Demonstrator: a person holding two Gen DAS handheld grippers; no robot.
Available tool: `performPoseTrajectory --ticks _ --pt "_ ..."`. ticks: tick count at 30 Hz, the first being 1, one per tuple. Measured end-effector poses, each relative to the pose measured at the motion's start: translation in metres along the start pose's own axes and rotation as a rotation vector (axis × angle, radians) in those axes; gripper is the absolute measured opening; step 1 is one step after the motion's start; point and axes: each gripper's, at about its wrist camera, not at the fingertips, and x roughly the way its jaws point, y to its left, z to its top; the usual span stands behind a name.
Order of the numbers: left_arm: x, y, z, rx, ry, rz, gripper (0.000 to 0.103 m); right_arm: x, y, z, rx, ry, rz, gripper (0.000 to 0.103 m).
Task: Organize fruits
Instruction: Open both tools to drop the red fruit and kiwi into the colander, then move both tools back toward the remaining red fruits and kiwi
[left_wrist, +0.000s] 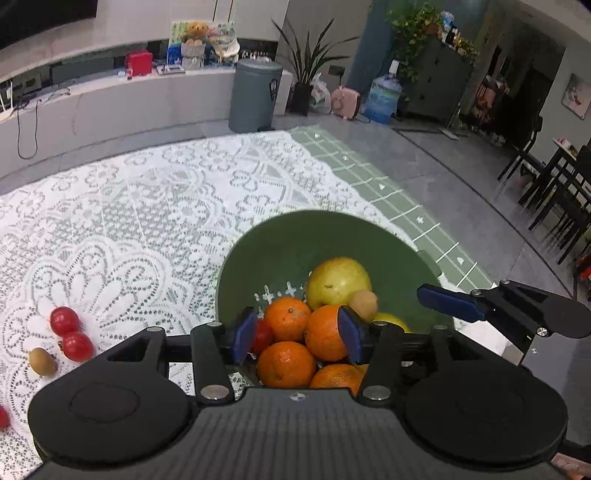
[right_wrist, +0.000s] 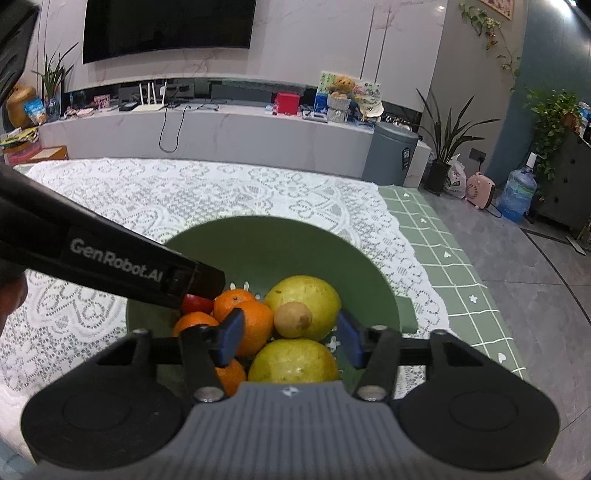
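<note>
Tablecloth (left_wrist: 147, 206), white lace, under green colander (left_wrist: 280, 243). Colander holds pears (right_wrist: 306, 299), oranges (left_wrist: 286, 363), one small brown fruit (right_wrist: 293, 319). Left gripper (left_wrist: 299, 332) and right gripper (right_wrist: 291, 338) above colander, both released, grasping nothing. Two cherry tomatoes (left_wrist: 72, 332) left of colander.

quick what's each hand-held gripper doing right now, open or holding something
Left hand-held gripper: open, holding nothing, poised above the oranges in the green plastic bowl.
Right hand-held gripper: open, holding nothing, above the yellow-green pears.
</note>
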Motion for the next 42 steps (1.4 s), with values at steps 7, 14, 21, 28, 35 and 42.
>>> performPoseTrajectory --ticks 7,14,21,28,35,42 --pt "-0.027 0.005 -0.006 0.002 -0.065 0.031 0.060 -0.011 0.007 0.000 0.049 -0.026 0.007 0.069" --pt "-0.052 0.019 -0.019 -0.013 -0.117 0.090 0.060 -0.018 0.024 -0.003 0.071 -0.036 0.010 0.082" --pt "-0.069 0.039 -0.041 -0.044 -0.131 0.145 0.060 -0.028 0.043 -0.008 0.086 -0.068 0.031 0.086" --pt "-0.088 0.065 -0.064 -0.125 -0.165 0.232 0.061 -0.033 0.070 -0.009 0.031 -0.099 0.079 0.086" --pt "-0.103 0.086 -0.086 -0.133 -0.175 0.304 0.061 -0.036 0.100 -0.006 -0.046 -0.124 0.136 0.086" --pt "-0.111 0.112 -0.103 -0.196 -0.163 0.358 0.061 -0.030 0.130 -0.005 -0.127 -0.121 0.189 0.086"
